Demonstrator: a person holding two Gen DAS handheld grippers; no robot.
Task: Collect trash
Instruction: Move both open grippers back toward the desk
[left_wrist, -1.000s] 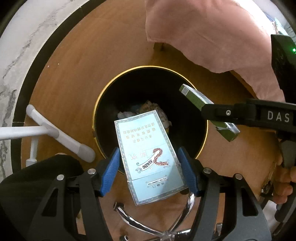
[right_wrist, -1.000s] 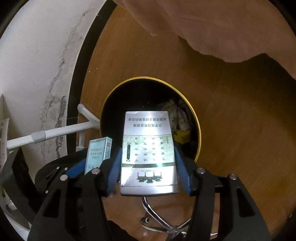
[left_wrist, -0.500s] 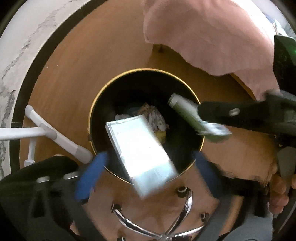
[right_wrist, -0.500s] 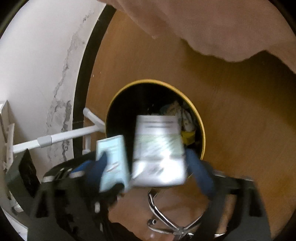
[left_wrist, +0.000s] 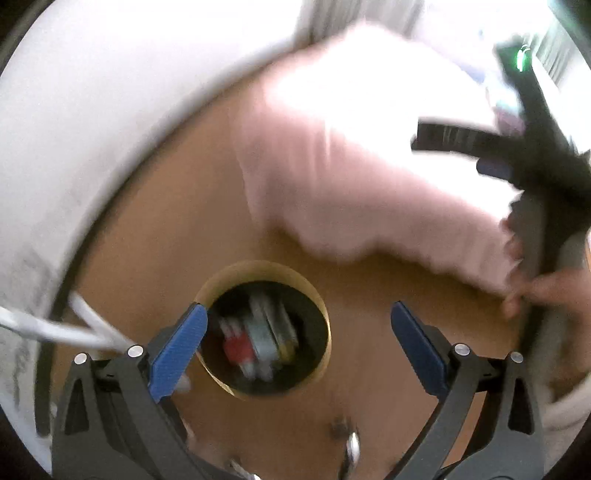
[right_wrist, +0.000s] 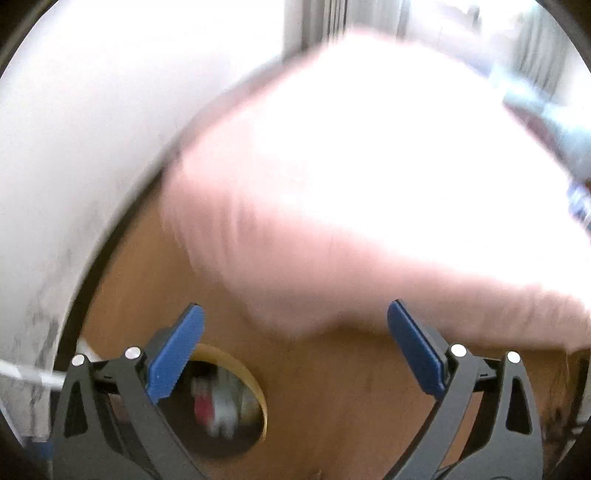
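Note:
A round black bin with a gold rim (left_wrist: 319, 295) stands on the brown floor, well below both grippers. Several flat boxes (left_wrist: 264, 338), one red, lie blurred inside it. My left gripper (left_wrist: 295, 347) hangs open high above the bin, nothing between its blue pads. My right gripper (right_wrist: 293, 349) is open too and holds nothing; the bin rim (right_wrist: 255, 387) shows low and left between its fingers, with the boxes (right_wrist: 218, 410) inside. From the left wrist view the right gripper's black body (left_wrist: 517, 147) is raised at the upper right, a hand (left_wrist: 546, 291) below it. Both views are motion-blurred.
A pink cloth (left_wrist: 369, 166) hangs over the edge of furniture beyond the bin and fills most of the right wrist view (right_wrist: 369, 184). White rack tubes (left_wrist: 74, 325) lie left of the bin by the white wall (left_wrist: 74, 147). A chrome chair base (left_wrist: 351, 446) is near the bottom edge.
Both grippers opened and let their boxes fall into the bin. Then both rose well above it and tilted up, so the bin looks smaller and lower now.

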